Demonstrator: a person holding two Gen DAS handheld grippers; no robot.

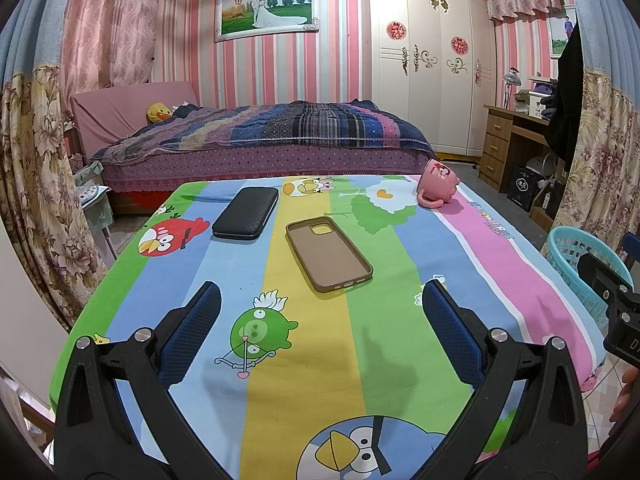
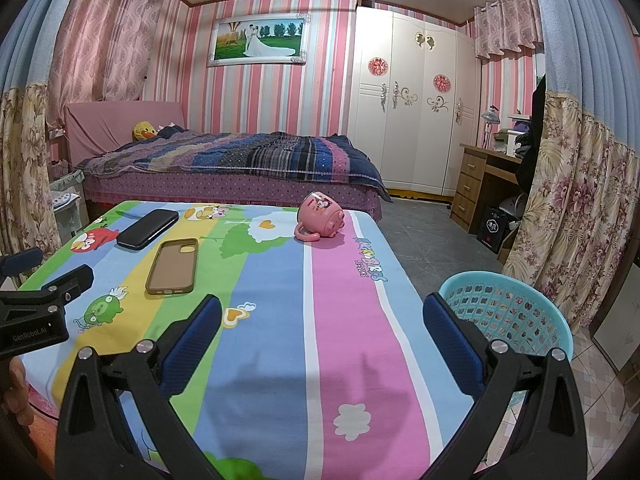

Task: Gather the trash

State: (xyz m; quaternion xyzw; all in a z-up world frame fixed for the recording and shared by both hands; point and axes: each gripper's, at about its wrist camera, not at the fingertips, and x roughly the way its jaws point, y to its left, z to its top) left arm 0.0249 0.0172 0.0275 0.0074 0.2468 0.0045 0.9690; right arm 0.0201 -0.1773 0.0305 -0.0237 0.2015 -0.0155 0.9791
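Left gripper (image 1: 322,308) and right gripper (image 2: 322,308): spread wide, empty, above striped cartoon-print tablecloth (image 1: 376,344). Ahead: brown rubbery phone case (image 1: 329,254), black textured wallet (image 1: 246,213), tipped pink ceramic mug (image 1: 438,189). Beside table: turquoise plastic lattice basket (image 2: 508,312).

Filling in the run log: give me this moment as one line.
left tool: open, empty | right tool: open, empty | table: black case, brown phone case, tipped pink mug | blue basket: beside table

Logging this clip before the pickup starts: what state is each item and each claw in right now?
Left claw: open, empty, above the table.
Right claw: open, empty.
Pink mug: tipped on its side, handle touching the cloth.
Phone case: lying flat, hollow side up, empty.
Black case: lying flat, closed.
Turquoise basket: upright beside the table; its inside is not visible.
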